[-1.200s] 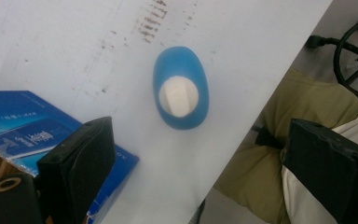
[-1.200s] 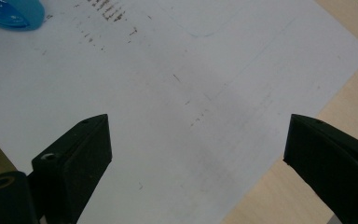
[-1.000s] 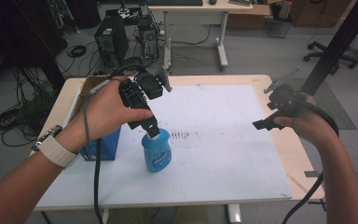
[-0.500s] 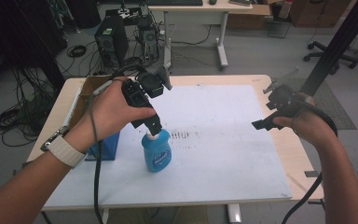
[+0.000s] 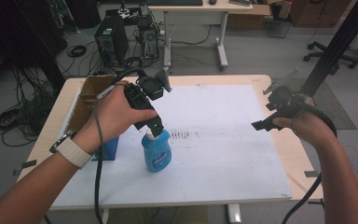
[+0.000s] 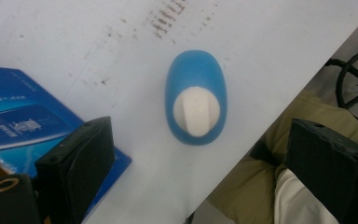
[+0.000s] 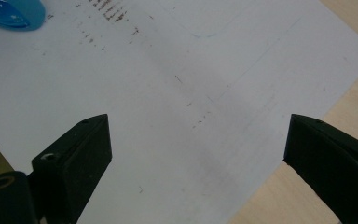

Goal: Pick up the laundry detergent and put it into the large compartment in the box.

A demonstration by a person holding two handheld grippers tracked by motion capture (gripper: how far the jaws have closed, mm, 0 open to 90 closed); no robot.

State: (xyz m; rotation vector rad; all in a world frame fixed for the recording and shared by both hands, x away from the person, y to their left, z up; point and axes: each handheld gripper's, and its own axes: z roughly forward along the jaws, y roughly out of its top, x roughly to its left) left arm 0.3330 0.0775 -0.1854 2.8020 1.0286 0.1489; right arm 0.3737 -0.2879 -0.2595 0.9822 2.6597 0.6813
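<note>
Currently, left to right across the desk:
Cardboard box: an open brown box sits at the desk's far left edge, behind the person's left hand.
Blue carton: a blue printed carton lies flat just left of the bottle, near it but apart.
Left gripper: the left gripper hangs directly above the bottle's cap, pointing straight down; in the left gripper view its jaws stand wide apart, released, with nothing between them.
Bottle: a blue bottle stands upright on the white sheet, left of the desk's middle.
Bottle's look: rounded blue plastic body, oval seen from above, a white cap on top, a printed label on its front; too small to read.
Step in hand: I judge this the approach to a top grasp, with the jaws hovering over the cap and not yet touching.
Next move: likely lower the left gripper so the jaws straddle the cap or neck, then close; the cap is narrow, so centring matters.
Right gripper: the right gripper is held well apart over the desk's right side, jaws spread, released and empty, above bare sheet.
</note>
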